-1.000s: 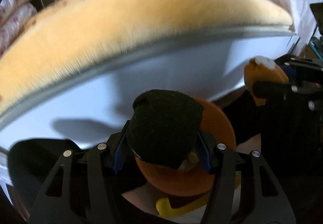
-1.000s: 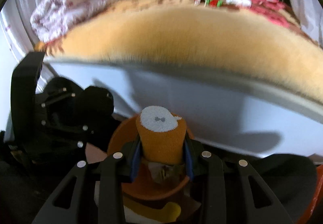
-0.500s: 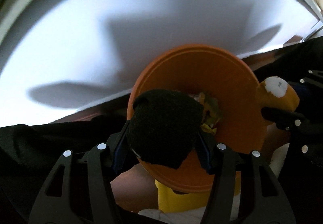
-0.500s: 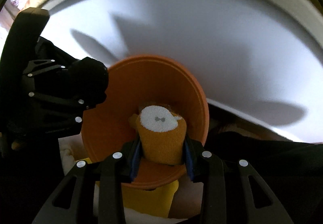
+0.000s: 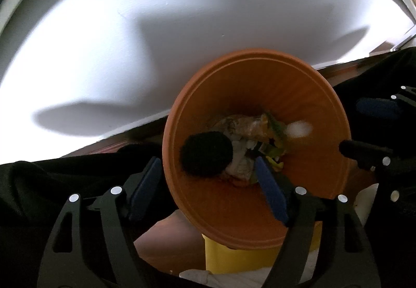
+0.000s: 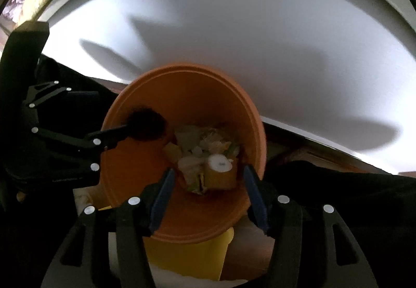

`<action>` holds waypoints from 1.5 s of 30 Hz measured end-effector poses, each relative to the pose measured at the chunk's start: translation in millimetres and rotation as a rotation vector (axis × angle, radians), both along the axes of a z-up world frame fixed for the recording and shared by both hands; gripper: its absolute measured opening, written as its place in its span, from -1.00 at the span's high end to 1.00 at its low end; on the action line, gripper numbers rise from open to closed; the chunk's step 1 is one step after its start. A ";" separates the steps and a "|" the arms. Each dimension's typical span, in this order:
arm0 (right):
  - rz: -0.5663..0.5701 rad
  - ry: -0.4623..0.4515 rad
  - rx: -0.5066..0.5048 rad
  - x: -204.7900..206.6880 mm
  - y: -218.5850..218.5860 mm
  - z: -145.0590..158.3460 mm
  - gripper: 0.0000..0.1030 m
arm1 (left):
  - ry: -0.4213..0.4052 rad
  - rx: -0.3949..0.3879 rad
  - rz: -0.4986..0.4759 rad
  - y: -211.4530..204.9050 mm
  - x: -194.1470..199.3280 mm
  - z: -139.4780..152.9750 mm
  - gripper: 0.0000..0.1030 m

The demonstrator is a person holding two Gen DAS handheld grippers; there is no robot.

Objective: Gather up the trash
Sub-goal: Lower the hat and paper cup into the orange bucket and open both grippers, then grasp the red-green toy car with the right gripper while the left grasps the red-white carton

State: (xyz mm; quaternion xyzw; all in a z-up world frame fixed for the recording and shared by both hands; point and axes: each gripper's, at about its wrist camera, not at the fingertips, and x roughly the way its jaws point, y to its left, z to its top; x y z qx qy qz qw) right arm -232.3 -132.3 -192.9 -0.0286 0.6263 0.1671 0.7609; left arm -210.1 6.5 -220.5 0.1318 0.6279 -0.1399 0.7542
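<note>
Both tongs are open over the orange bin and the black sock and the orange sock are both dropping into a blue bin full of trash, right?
One thing is off: the bin is orange, not blue, as both wrist views show. The rest holds: left tongs and right tongs are open, with the black sock and orange sock loose inside over the trash.

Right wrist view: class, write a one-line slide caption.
Open right gripper above an orange bin, orange sock dropped among the trash.
</note>
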 end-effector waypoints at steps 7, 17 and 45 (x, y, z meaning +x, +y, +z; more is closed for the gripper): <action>-0.043 -0.042 0.005 -10.5 -8.3 13.2 -0.18 | -0.013 -0.006 0.006 -0.1 -2.3 7.6 -0.43; -0.087 -0.163 0.052 -24.3 -43.6 74.3 -0.19 | -0.156 -0.077 -0.033 3.8 -18.1 65.2 -0.43; -0.312 -0.473 0.265 234.2 -94.4 207.4 -0.52 | -0.532 -0.207 0.157 -2.8 176.9 217.5 -0.71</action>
